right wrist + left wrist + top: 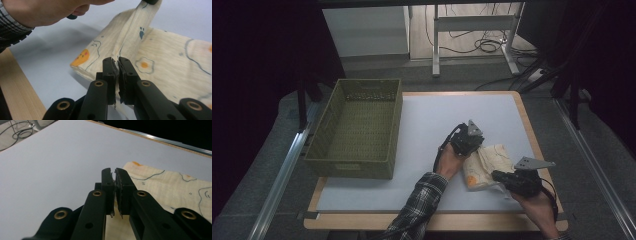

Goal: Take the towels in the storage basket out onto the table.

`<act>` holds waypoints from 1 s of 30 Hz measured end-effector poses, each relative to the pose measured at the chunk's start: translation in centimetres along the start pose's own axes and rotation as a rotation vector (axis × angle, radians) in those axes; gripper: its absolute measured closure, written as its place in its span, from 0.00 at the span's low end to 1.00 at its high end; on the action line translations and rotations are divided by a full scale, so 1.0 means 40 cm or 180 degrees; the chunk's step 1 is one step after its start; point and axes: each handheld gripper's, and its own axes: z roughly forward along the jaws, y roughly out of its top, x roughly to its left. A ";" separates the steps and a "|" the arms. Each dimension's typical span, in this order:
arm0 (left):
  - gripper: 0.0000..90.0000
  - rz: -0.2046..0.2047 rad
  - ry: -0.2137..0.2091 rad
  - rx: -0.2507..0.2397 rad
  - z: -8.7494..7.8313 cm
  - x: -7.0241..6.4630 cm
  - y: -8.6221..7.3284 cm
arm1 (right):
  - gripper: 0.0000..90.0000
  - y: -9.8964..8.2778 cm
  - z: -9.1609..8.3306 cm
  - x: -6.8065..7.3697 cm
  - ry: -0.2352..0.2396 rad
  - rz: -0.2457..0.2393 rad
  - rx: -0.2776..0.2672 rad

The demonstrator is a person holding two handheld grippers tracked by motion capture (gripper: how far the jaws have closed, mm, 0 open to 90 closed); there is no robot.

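A: How many things are on the counter (422, 120)?

B: Two; one folded cream cloth (484, 166) printed with fried eggs and dark line drawings, and one olive-green woven basket (357, 129); the basket sits well apart from both sets of fingers, off toward the counter's left edge in the high view.

A: And the grippers?

B: Two, one in each hand; the left gripper (470, 146) is at the cloth's far left corner; the right gripper (498, 175) is at the cloth's near edge, just beside the person's right hand (534, 202).

A: What are the left fingers (108, 185) doing?

B: Clenched, pads nearly touching; in the left gripper view a thin sliver of something pale sits in the slit between them, and the cloth (170, 190) lies just to the right of and beyond the tips; whether they pinch its edge I cannot tell from that view; in the right gripper view a fold of the cloth is drawn up to a black tip at the top of the frame, beside the person's left hand (45, 12).

A: And the right fingers (110, 70)?

B: Clenched too, grasping the cloth (160, 57); its fabric runs right into the slit between the pads, with one raised fold rising straight ahead of the tips.
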 end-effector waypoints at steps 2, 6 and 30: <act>0.95 0.0037 -0.0009 0.0000 0.013 -0.007 0.008 | 0.94 -0.005 -0.010 -0.008 -0.0025 0.0034 0.0005; 0.95 0.0093 -0.0042 0.0009 0.036 -0.019 0.023 | 0.94 -0.015 -0.026 -0.022 -0.0091 0.0057 -0.0006; 0.72 0.0008 -0.0074 0.0175 0.153 -0.047 0.055 | 0.89 -0.068 -0.043 -0.099 -0.0373 0.0269 0.0093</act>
